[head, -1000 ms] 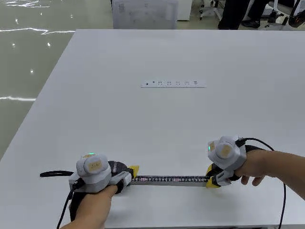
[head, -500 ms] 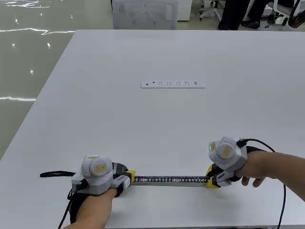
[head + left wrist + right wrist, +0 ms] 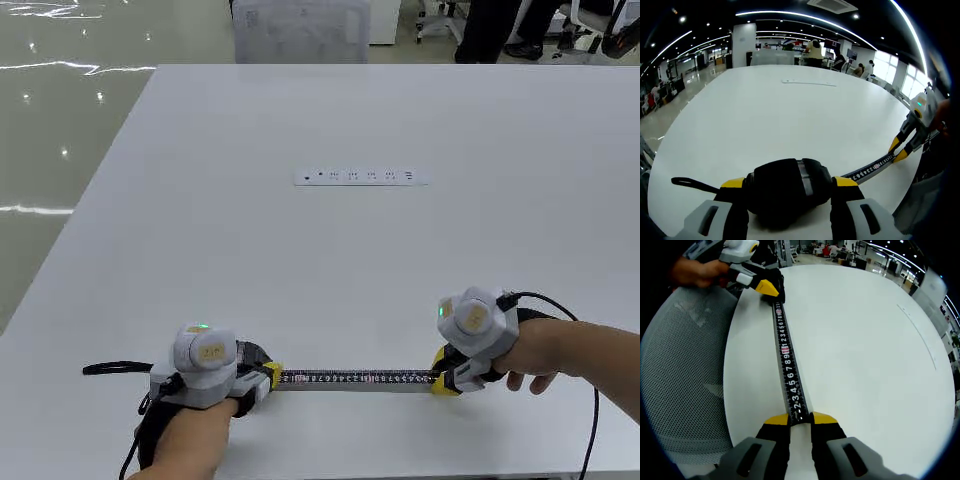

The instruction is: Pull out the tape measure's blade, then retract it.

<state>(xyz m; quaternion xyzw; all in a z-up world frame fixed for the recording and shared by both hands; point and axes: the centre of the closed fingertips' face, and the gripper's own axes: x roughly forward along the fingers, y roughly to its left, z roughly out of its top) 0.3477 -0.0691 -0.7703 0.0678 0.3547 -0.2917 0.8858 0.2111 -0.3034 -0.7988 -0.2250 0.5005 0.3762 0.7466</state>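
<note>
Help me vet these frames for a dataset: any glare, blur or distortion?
Head view: sharp, with glare streaks on the glossy floor; left gripper view: fisheye bends the ceiling lights into arcs; right gripper view: blade numerals crisp, table edge curved.

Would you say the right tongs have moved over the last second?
No: the right tongs keep their place below the flat white power strip.

White table (image 3: pixel 300 270), flat white power strip (image 3: pixel 360 177)

Head view looks down; both low gripper views share the blade (image 3: pixel 787 365).
</note>
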